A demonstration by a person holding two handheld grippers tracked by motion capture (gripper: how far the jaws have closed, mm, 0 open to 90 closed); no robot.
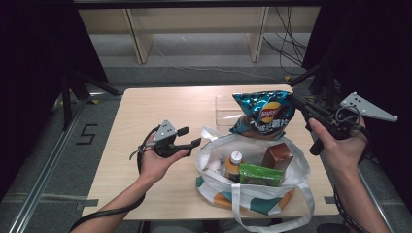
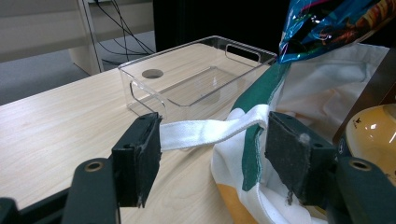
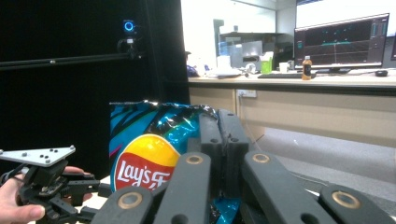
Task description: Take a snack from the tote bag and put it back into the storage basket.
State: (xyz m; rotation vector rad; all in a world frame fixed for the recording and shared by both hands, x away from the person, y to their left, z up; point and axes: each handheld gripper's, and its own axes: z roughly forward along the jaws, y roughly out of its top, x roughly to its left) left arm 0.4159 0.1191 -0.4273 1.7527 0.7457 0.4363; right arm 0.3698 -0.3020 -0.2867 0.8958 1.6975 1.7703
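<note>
A white tote bag [image 1: 214, 155] with green and orange patches stands open on the wooden table [image 1: 145, 111]. In it are an orange-drink bottle [image 1: 234, 163], a brown box [image 1: 277, 155] and a green packet [image 1: 260, 174]. My left gripper [image 1: 190, 137] hangs open at the tote's left side; in the left gripper view the white handle strap [image 2: 210, 133] runs across the gap between its fingers [image 2: 140, 149]. My right gripper [image 1: 295, 100] is shut on the top edge of a blue Lay's chip bag [image 1: 265, 114], held above the tote's far rim. The right gripper view shows the jaws [image 3: 223, 116] pinched on that chip bag [image 3: 140, 158].
A clear plastic tray [image 1: 224, 110] sits on the table just behind the tote, seen close in the left gripper view [image 2: 140, 88]. Wooden shelving and cables lie beyond the far table edge. Black curtains flank both sides.
</note>
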